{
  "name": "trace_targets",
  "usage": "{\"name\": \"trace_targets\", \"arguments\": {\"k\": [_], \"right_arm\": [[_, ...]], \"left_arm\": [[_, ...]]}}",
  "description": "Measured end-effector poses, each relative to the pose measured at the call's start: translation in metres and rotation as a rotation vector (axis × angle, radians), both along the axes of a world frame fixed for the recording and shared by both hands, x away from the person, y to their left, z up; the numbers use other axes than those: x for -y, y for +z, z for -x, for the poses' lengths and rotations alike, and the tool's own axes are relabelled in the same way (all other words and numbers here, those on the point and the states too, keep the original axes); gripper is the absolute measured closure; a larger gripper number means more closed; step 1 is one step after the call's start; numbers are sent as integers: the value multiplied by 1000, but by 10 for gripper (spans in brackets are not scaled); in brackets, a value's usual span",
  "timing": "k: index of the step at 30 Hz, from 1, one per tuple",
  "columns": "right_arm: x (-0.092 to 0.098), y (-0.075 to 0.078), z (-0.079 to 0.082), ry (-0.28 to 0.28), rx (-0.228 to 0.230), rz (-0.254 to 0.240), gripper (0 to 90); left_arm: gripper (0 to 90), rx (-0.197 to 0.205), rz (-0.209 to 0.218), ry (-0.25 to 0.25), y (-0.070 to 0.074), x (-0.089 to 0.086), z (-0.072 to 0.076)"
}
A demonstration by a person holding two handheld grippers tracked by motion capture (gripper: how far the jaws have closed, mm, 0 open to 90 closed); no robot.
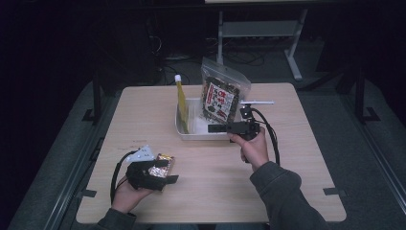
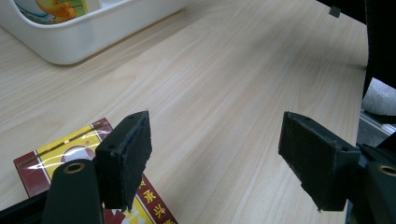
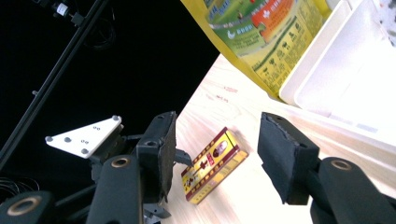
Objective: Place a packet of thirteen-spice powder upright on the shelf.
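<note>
two tongs work over one pale wooden desk (image 1: 287, 158), and the white tray (image 1: 184, 128) near its far middle is the landmark here. toward the person from the tray, a broad bare stretch of wood runs to the near edge. the left tongs (image 1: 170, 171) sit well on the near-left side of the tray, jaws spread wide with nothing pressed between them. just under them lies the small box (image 3: 214, 165), flat on the desk, well apart from the tray; it is red and yellow with a glossy wrap. the right tongs (image 1: 214, 128) hang at the tray's near rim, jaws spread and empty. a yellow pouch (image 1: 182, 99) and a dark snack bag (image 1: 221, 98) stand in the tray.
</note>
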State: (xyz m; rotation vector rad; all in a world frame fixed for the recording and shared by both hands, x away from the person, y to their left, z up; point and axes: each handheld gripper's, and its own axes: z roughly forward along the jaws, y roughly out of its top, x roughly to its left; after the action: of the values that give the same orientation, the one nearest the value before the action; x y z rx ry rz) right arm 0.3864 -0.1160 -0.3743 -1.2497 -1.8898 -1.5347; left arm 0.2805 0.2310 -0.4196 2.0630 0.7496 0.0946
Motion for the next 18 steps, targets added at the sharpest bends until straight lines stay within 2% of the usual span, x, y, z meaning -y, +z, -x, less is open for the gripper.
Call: {"name": "trace_targets", "arguments": {"k": [18], "right_arm": [[10,-21,18,26,-19,4,426]], "left_arm": [[205,8,-26,57,-3,-5,5]]}}
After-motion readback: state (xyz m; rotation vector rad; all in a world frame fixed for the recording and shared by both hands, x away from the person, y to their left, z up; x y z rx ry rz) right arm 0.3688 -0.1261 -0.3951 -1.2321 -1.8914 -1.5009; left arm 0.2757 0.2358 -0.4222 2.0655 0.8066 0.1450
